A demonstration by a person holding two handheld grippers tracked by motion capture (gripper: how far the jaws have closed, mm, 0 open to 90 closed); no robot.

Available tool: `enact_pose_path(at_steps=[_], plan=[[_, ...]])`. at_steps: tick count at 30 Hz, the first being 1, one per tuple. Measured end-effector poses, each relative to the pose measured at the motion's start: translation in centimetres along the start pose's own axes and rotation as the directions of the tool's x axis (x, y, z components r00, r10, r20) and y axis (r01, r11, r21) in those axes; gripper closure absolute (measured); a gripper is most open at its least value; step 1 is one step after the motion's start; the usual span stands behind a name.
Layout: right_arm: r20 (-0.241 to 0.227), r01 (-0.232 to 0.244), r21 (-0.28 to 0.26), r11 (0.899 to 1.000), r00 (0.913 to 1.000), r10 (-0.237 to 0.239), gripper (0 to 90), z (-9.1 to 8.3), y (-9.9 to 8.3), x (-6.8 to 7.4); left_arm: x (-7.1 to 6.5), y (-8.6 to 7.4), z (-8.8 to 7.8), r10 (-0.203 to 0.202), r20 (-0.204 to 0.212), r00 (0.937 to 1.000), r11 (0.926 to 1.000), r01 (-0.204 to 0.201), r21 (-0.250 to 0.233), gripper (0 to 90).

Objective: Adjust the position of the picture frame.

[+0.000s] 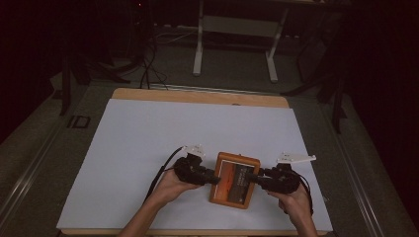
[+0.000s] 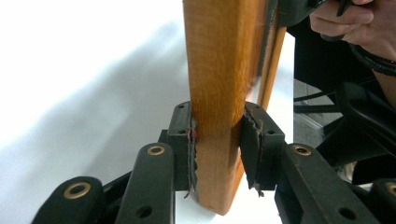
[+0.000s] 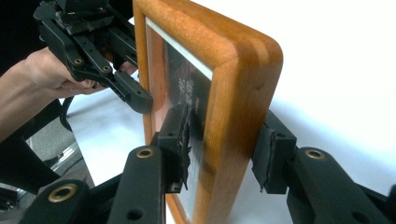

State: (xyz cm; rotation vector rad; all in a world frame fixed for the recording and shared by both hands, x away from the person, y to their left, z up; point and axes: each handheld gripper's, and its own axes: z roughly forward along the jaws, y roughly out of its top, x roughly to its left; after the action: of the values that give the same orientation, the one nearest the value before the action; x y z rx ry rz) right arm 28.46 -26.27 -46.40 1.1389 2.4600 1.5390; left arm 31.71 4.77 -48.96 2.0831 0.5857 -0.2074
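A wooden picture frame [image 1: 235, 178] with a dark picture behind glass is held over the white sheet near the table's front edge. My left gripper [image 1: 216, 178] clamps its left side and my right gripper [image 1: 253, 178] clamps its right side, facing each other. In the left gripper view the two pads of my left gripper [image 2: 217, 140] press on both faces of the frame's wooden edge [image 2: 217, 70]. In the right gripper view my right gripper [image 3: 224, 149] has one pad on the glass and one behind the frame [image 3: 238, 60]. The left gripper [image 3: 135, 100] grips the frame's far side there.
A white sheet [image 1: 197, 128] covers most of the wooden table [image 1: 197, 96], with bare sheet behind and left of the frame. Past the table stand white desk legs [image 1: 197, 49] and cables on a dark floor. Both forearms enter from the bottom edge.
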Motion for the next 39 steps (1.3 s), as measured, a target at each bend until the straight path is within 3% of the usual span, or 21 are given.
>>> enact_pose_path(at_steps=[10,23,39], plan=[[0.000,0.035,0.002,0.999,0.9994,-0.035,58.7,0.6,1.0,0.5,-0.6,-0.1,-1.0,0.002,-0.057,0.9984,1.0000,-0.002,-0.001,68.0],[-0.057,0.064,0.007,0.998,0.9964,-0.063,58.6,3.8,3.0,1.5,0.0,-2.1,-4.4,-0.057,-0.110,0.9923,0.9974,0.052,-0.050,68.0],[-0.103,0.045,0.018,0.999,0.9937,-0.043,58.9,7.2,4.4,2.7,1.3,-4.3,-7.4,-0.157,-0.102,0.9823,0.9841,0.147,-0.100,67.7]])
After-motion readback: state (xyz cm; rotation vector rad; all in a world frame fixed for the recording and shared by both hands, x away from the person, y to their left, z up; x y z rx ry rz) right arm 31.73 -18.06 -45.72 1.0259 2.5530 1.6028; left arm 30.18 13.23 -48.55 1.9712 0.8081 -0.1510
